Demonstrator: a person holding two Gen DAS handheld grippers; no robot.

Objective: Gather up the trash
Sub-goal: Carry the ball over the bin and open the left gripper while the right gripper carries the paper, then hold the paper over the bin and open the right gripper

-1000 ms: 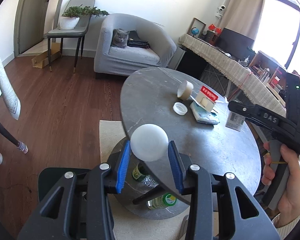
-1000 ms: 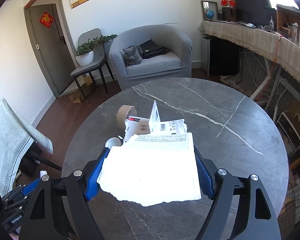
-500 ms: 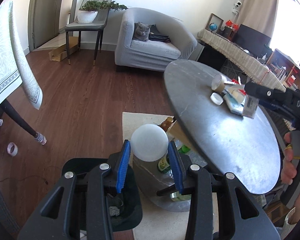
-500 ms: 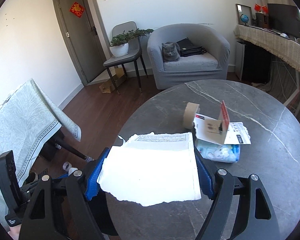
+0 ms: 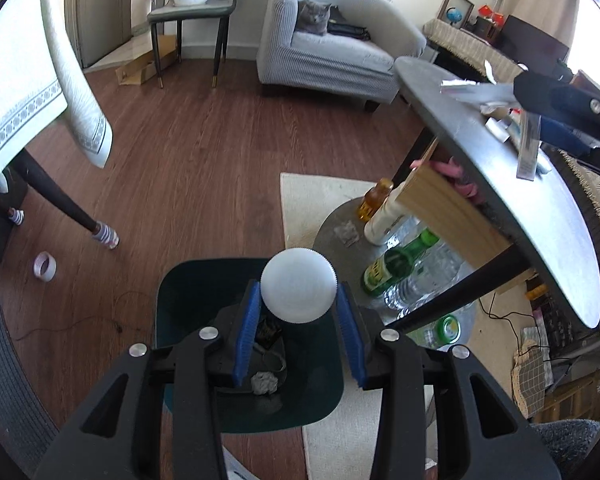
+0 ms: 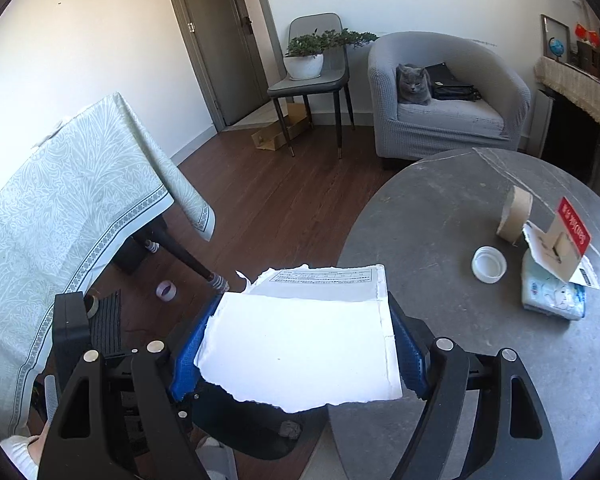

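Note:
My left gripper (image 5: 299, 300) is shut on a round white lid (image 5: 299, 286) and holds it above a dark green trash bin (image 5: 188, 292) on the floor, which has crumpled trash inside. My right gripper (image 6: 300, 340) is shut on a torn white paper box (image 6: 304, 336) at the left edge of the round grey table (image 6: 460, 208). The bin shows below it (image 6: 244, 436). On the table lie a white cap (image 6: 489, 264), a cardboard tape roll (image 6: 515, 214), a red-and-brown torn box (image 6: 562, 242) and a tissue pack (image 6: 552, 292).
Bottles (image 5: 396, 260) stand on the table's lower shelf beside the bin. A cloth-covered table (image 6: 60, 216) is at the left, its leg (image 5: 56, 196) near the bin. A tape roll (image 5: 45, 266) lies on the floor. A grey cat (image 6: 412, 84) sits in the armchair.
My left gripper has swung down and left from the tabletop to over the bin, still holding the lid. My right gripper has moved left to the table's edge with the paper box.

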